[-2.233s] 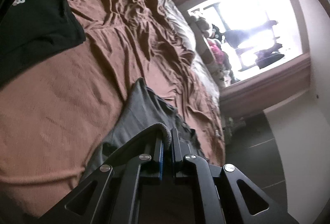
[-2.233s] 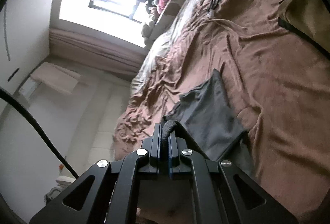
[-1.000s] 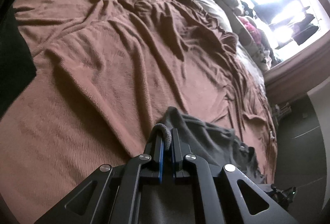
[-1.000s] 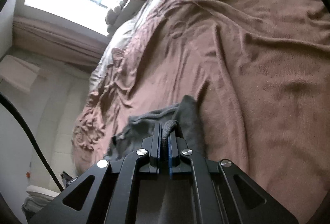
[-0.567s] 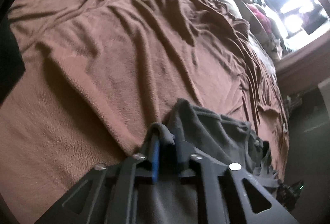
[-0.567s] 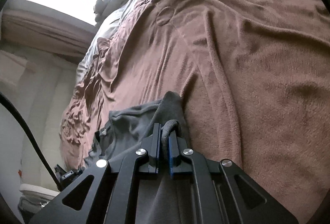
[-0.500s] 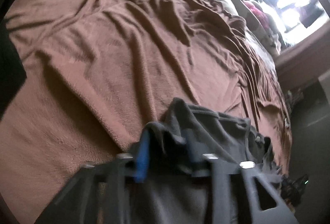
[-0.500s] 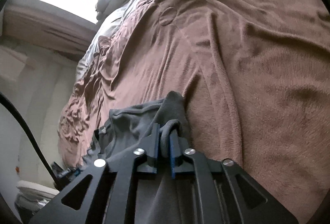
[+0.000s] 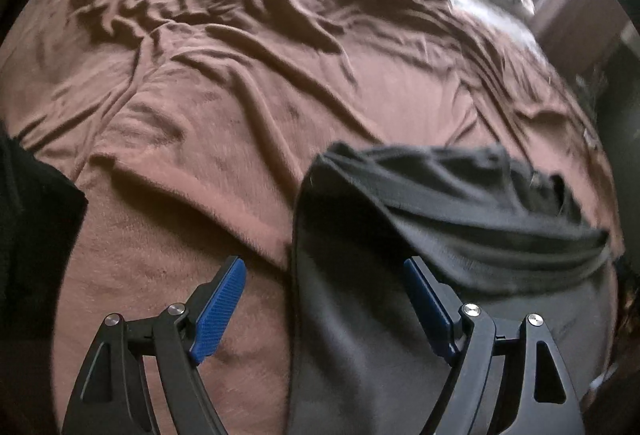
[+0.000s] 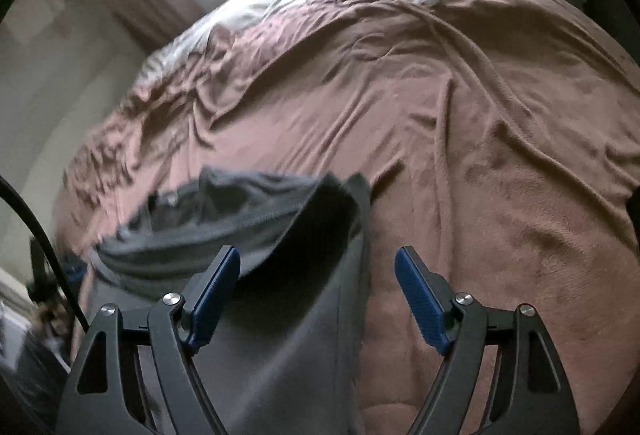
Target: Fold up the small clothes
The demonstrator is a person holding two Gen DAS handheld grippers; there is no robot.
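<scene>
Grey soft garment folded on fuzzy brown blanket | left gripper, right gripper: opening wide, holding nothing

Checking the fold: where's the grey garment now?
The grey garment lies on the brown blanket, low-right in the left wrist view, low-left in the right.

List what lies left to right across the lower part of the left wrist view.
Black garment → left blue pad of the opening left claw → grey garment → right blue pad.
</scene>
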